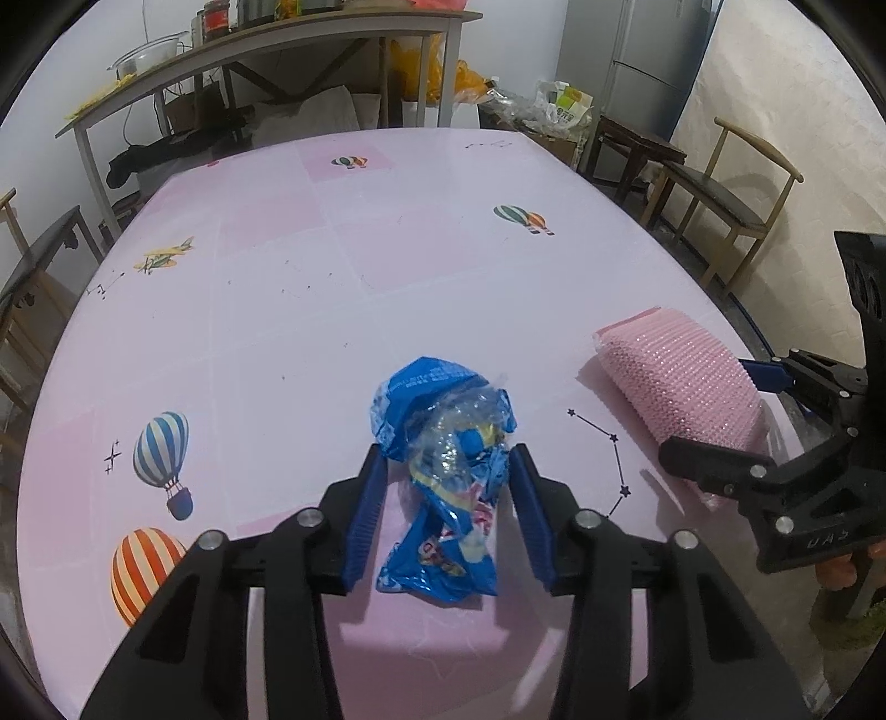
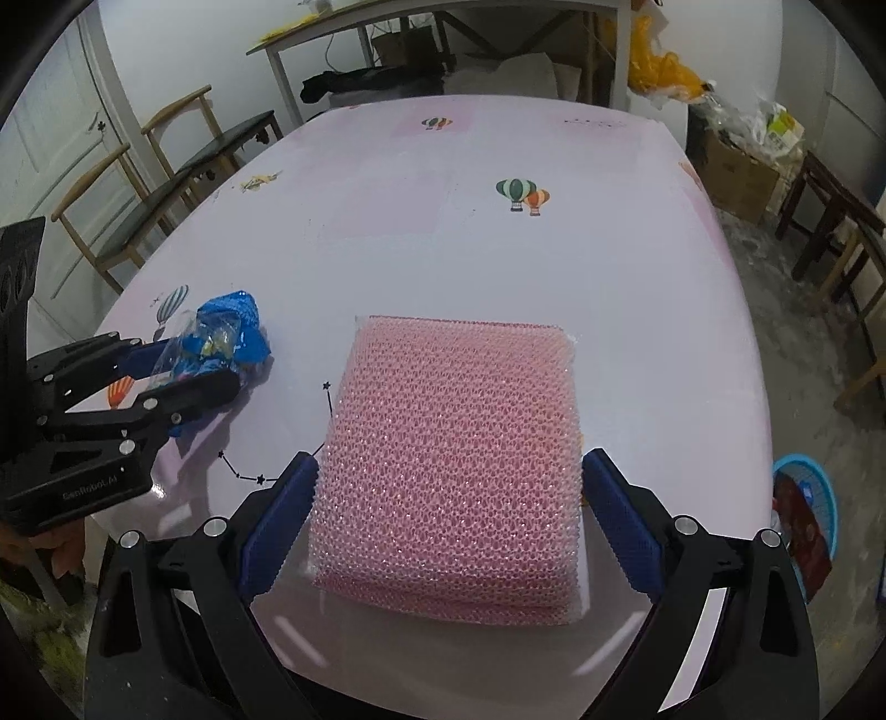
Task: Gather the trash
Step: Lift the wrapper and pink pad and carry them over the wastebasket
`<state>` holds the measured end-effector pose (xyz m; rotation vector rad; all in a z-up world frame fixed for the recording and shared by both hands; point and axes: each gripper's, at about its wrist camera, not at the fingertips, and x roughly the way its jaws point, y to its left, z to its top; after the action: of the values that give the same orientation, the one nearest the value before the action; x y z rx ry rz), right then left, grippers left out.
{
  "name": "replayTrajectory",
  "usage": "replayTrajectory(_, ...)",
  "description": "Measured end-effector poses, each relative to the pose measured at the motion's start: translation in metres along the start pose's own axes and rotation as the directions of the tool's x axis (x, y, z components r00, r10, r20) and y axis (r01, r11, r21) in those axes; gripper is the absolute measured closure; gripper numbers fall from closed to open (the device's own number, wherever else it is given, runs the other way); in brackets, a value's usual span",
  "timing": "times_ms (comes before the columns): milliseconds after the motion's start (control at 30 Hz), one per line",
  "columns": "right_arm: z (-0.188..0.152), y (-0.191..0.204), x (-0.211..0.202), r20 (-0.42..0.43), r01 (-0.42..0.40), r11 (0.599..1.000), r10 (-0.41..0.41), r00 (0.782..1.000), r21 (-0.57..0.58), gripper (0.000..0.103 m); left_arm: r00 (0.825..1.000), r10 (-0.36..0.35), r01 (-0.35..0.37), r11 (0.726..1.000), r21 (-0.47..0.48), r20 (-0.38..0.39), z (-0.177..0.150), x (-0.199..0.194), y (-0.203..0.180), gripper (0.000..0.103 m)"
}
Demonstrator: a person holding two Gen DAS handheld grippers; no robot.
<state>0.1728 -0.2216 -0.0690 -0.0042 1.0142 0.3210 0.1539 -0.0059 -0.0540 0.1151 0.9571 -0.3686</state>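
A crumpled blue snack wrapper with clear plastic lies on the pink balloon-print table. My left gripper straddles it, and narrow gaps show between the blue pads and the wrapper. The right wrist view shows that wrapper and the left gripper at the left. A pink mesh pack in clear film lies flat near the table's front edge. My right gripper stands wide around its near end, pads beside its edges. In the left wrist view the pack and the right gripper sit at the right.
A blue basket holding red packaging stands on the floor, right of the table. Wooden chairs flank the table on both sides. Behind it are a cluttered side table, a fridge and a cardboard box.
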Motion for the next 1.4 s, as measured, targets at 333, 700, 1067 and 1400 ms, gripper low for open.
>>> replayTrajectory(333, -0.002, 0.007, 0.003, 0.001, 0.031, 0.999, -0.031, 1.000, -0.035, 0.012, 1.000, 0.011, -0.011, 1.000, 0.013, 0.013, -0.002, -0.002, -0.003, 0.071)
replayTrajectory(700, -0.002, 0.004, 0.000, 0.006, 0.036, 0.999, -0.036, 0.999, -0.019, 0.023, 0.999, 0.026, -0.027, 0.999, 0.021, 0.034, -0.002, -0.007, -0.006, 0.073)
replayTrajectory(1067, -0.002, 0.000, -0.005, 0.024, 0.004, 1.000, -0.004, 1.000, 0.020, 0.025, 0.998, 0.036, -0.038, 0.999, 0.023, 0.050, -0.002, -0.011, -0.007, 0.074)
replayTrajectory(1400, -0.001, -0.005, -0.010, 0.049, -0.022, 0.998, 0.020, 0.999, 0.054, 0.025, 0.997, 0.040, -0.041, 0.999, 0.024, 0.062, -0.003, -0.015, -0.009, 0.075)
